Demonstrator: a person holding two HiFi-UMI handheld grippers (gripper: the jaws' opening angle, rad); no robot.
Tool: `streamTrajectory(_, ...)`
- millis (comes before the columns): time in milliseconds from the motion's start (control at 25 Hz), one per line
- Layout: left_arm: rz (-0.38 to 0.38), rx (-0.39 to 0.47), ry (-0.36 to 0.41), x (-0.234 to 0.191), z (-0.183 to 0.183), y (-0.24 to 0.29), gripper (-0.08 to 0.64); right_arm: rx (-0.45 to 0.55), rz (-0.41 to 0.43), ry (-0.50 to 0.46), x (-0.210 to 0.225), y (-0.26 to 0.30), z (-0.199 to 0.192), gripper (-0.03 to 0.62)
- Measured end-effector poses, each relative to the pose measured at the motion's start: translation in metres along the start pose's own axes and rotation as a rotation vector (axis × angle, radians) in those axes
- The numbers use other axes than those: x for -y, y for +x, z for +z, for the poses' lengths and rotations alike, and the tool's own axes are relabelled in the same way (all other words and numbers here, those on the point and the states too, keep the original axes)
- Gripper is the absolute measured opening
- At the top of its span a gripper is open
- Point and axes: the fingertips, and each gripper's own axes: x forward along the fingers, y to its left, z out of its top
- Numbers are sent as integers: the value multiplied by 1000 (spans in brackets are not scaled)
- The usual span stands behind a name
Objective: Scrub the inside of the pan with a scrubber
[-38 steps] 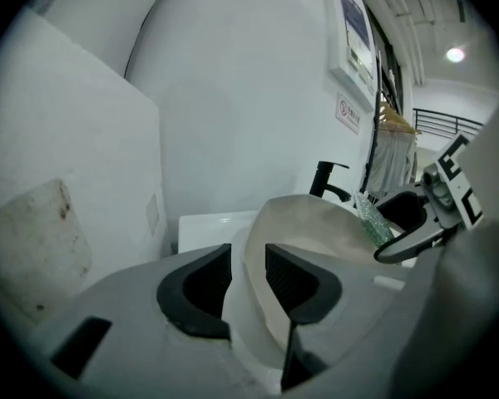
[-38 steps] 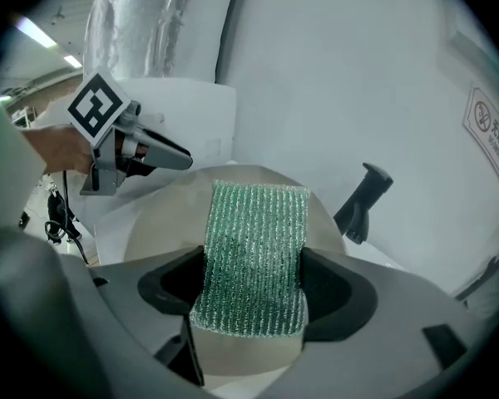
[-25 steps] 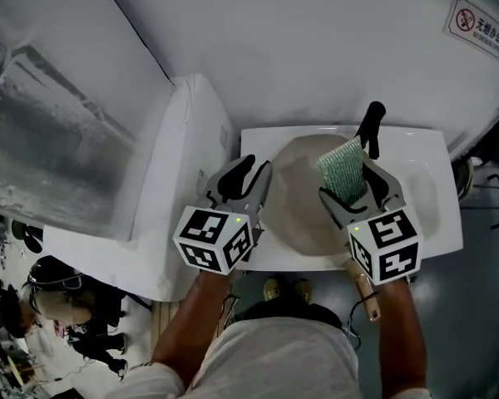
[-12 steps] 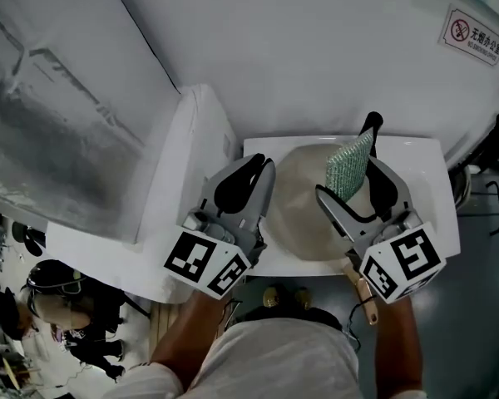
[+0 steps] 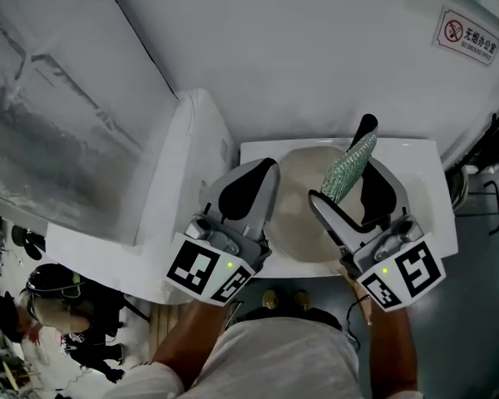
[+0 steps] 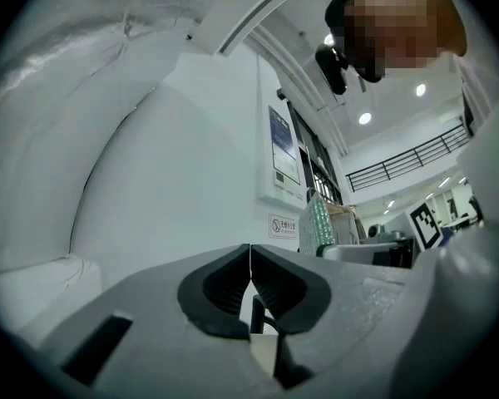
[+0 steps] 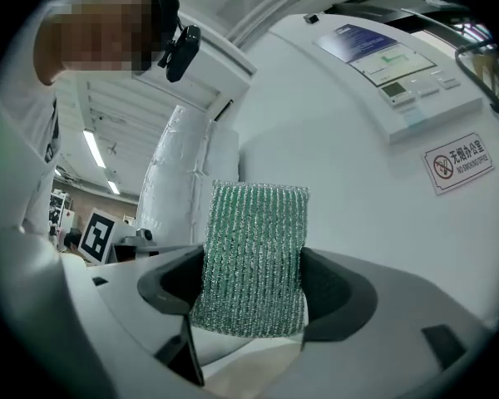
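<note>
A pale beige pan lies in a white sink below me. My right gripper is shut on a green mesh scrubber, held upright above the pan's right half. In the right gripper view the scrubber stands clamped between both dark pads. My left gripper hovers over the pan's left rim. Its pads meet with nothing between them, so it is shut. From the left gripper view the scrubber shows to the right. A black upright piece rises at the sink's far edge.
A white box-like unit stands against the sink's left side. Behind runs a white wall with a no-smoking sign and a control panel. A wooden handle sticks out under my right gripper.
The left gripper's jaws have closed from wide apart to touching. Both grippers have drawn back toward me and tilted upward, the scrubber rising with the right one.
</note>
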Motion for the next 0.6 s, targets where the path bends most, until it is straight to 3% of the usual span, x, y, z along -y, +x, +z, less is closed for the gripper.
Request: streamTrajectory(600,0,-1,7,10,-2,2,16,25,-6,-25,1,-7,-3,351)
